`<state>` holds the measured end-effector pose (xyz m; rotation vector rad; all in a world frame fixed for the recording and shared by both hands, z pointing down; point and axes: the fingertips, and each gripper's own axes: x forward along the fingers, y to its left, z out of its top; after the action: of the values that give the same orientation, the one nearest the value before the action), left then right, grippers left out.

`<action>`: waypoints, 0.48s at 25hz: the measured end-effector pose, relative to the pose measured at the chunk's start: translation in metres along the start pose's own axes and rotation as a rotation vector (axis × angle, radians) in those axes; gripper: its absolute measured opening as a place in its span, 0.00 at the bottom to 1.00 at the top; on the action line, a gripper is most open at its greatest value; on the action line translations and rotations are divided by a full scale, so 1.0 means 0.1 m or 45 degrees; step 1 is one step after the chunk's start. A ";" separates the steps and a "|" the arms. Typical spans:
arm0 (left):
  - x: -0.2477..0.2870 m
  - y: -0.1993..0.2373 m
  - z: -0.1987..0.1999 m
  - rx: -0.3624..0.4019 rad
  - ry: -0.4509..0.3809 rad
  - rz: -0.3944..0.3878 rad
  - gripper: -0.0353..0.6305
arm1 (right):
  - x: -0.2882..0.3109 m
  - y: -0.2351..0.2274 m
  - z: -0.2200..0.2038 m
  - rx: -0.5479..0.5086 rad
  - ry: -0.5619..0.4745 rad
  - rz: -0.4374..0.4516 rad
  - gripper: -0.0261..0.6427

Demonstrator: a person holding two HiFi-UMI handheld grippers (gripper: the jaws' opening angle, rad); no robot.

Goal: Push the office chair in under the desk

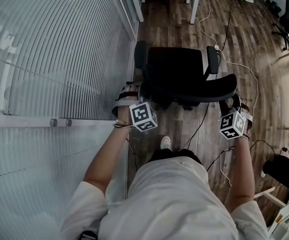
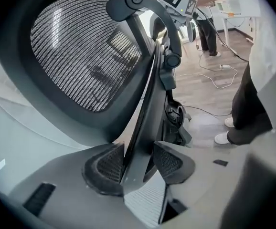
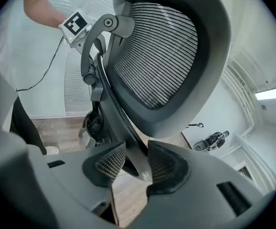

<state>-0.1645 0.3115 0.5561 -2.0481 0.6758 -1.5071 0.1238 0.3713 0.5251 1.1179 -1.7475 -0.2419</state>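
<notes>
A black office chair [image 1: 179, 66] stands on the wood floor, its seat towards a white desk [image 1: 195, 4] at the top of the head view. My left gripper [image 1: 130, 95] holds the left edge of the backrest [image 1: 207, 90], and my right gripper [image 1: 233, 105] holds the right edge. In the left gripper view the left gripper [image 2: 138, 163] has both pads pressed on the dark backrest frame [image 2: 145, 113], beside the mesh [image 2: 80, 56]. The right gripper view shows the right gripper [image 3: 135, 163] clamped the same way on the frame [image 3: 121, 123].
A glass wall with ribbed blinds [image 1: 59, 49] runs close along the chair's left side. White and black cables [image 1: 244, 74] lie on the floor to the right. Another office chair [image 1: 287, 19] stands at the far right. My shoe [image 1: 165, 142] is just behind the chair.
</notes>
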 end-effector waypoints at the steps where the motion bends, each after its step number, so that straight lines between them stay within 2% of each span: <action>1: 0.02 0.02 0.00 -0.001 -0.003 -0.002 0.37 | 0.03 -0.02 0.01 -0.002 0.009 0.000 0.28; 12: 0.34 0.27 0.02 -0.031 0.012 -0.012 0.37 | 0.39 -0.28 0.05 -0.007 0.025 -0.018 0.28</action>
<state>-0.1564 0.2692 0.5617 -2.0659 0.6922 -1.5216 0.1326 0.3240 0.5306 1.1254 -1.7212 -0.2434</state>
